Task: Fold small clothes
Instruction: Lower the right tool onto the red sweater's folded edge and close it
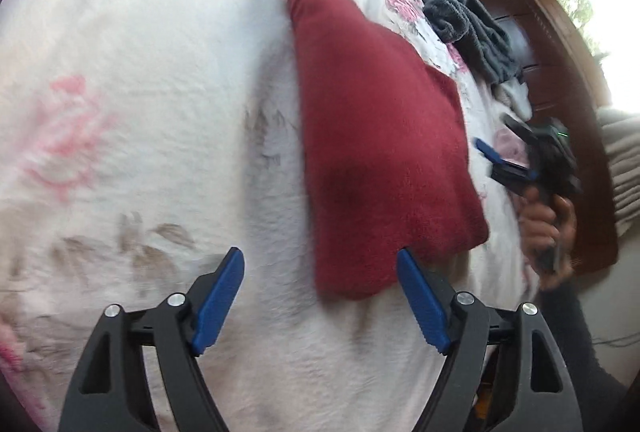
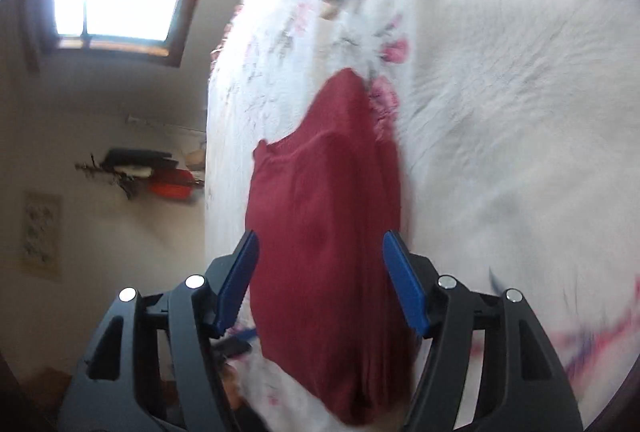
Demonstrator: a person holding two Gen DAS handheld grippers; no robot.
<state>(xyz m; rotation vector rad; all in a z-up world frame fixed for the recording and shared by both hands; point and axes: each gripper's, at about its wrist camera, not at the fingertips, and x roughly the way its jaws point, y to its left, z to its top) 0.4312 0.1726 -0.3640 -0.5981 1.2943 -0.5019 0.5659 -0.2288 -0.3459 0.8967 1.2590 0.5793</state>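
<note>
Left wrist view, left to right: white fleece bedspread with pink flowers [image 1: 120, 92] fills the frame; dark red knitted garment [image 1: 380, 152] lies centre-right, apparently folded once into a long strip. Heap of grey towelling clothes [image 1: 468, 28] upper right.

Step, as judged: between folds. Next move likely calls for pinching one end and carrying it over the other.

Left tongs [image 1: 320, 298] at bottom centre: wide apart, empty, right pad just beside the garment's near corner. Right tongs [image 2: 320, 282]: wide, holding nothing, garment between.
</note>
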